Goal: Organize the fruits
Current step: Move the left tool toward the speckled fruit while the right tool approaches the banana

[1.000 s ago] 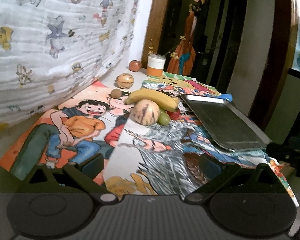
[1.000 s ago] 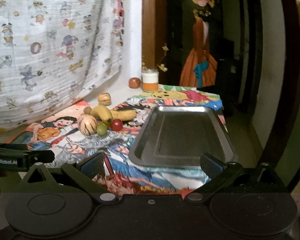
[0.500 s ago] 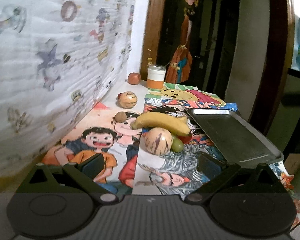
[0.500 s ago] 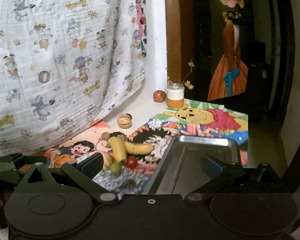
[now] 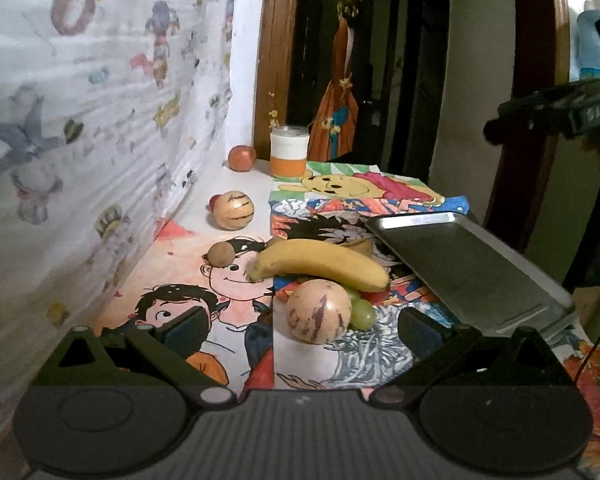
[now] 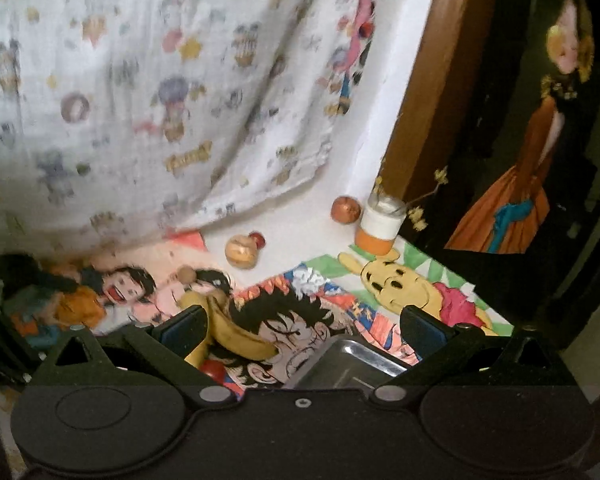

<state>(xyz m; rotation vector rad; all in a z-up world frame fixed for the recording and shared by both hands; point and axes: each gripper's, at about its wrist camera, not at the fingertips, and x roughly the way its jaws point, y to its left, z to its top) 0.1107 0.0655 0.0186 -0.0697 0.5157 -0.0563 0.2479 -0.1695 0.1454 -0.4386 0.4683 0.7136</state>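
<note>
Fruit spread across cartoon posters (image 5: 236,304), lower centre of the left wrist view: banana (image 5: 320,266) resting over striped melon (image 5: 318,312) and green grape (image 5: 362,314), small brown fruit (image 5: 221,254) to their left, second striped melon (image 5: 234,210) and red apple (image 5: 242,158) farther up beside an orange-and-white jar (image 5: 289,152). Metal tray (image 5: 472,272) lay bare at centre right. Left gripper (image 5: 300,324) spread wide, holding nothing, just short of the melon. Right gripper (image 6: 300,326) likewise wide and unloaded, above banana and tray corner.
</note>
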